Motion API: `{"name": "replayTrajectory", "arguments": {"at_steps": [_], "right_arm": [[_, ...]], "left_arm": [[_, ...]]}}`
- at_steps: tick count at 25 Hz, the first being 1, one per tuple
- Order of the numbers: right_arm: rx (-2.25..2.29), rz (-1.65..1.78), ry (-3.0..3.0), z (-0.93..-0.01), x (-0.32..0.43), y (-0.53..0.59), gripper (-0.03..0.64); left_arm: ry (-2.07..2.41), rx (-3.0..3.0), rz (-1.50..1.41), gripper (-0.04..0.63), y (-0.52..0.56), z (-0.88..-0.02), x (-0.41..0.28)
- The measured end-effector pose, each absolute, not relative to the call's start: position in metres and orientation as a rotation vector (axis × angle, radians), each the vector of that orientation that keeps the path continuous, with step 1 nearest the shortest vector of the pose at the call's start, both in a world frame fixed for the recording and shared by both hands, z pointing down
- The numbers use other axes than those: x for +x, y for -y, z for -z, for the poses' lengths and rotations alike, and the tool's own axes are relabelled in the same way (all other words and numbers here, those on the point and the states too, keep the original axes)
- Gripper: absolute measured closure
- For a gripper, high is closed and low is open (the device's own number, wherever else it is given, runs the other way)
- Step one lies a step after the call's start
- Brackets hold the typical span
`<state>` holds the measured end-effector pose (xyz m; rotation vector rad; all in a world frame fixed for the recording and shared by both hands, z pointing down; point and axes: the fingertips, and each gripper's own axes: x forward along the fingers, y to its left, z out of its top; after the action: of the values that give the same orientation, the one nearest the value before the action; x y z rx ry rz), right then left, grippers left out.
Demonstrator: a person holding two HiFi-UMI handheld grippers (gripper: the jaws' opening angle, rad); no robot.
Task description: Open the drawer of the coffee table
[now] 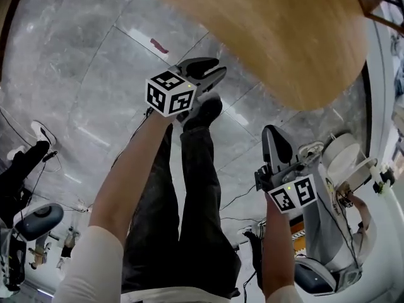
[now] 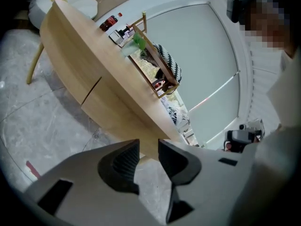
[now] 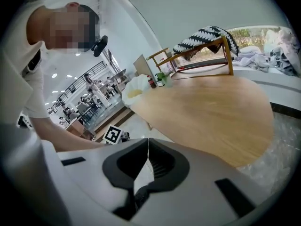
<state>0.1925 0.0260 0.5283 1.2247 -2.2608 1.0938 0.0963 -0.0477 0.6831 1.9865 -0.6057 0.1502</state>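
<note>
Left gripper view: the drawer front (image 2: 117, 111), long along the bench (image 2: 66, 46) side, lies ahead of the left tool (image 2: 148, 147), its jaws slightly apart, empty; right tool's (image 3: 148, 142) jaws together

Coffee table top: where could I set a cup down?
The rounded end of the coffee table top, in the foreground of the right gripper view, is bare wood. The far end is crowded: a wooden rack draped with striped cloth, a bottle and a white bundle.

Left tongs (image 1: 218, 67) and right tongs (image 1: 271, 134) hover beside the coffee table (image 1: 284, 36).
</note>
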Motion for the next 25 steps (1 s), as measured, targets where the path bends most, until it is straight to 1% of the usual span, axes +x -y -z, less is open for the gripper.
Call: {"name": "replayTrajectory", "arguments": {"at_steps": [6,13,16,21,25], "right_arm": [[1.151,-1.101,2.272,-0.563,0.181,-0.018,0.598],[1.065,-1.124,2.274,-0.594,0.178,-0.023,0.598],[0.995,-1.140,2.285,-0.611,0.172,-0.023,0.598],[0.935,-1.155,2.302,-0.616,0.172,-0.040,0.598],[0.885,-1.166,2.307,-0.631,0.160,-0.038,0.598]], "left_arm": [[0.620,1.929,-0.068,0.468,0.059,-0.718,0.102],[0.548,1.891,0.015,0.383,0.064,-0.748,0.128],[0.501,1.858,0.098,0.334,0.073,-0.760,0.136],[0.391,1.861,0.200,0.267,0.075,-0.755,0.161],[0.324,1.839,0.233,0.211,0.082,-0.779,0.162]]}}
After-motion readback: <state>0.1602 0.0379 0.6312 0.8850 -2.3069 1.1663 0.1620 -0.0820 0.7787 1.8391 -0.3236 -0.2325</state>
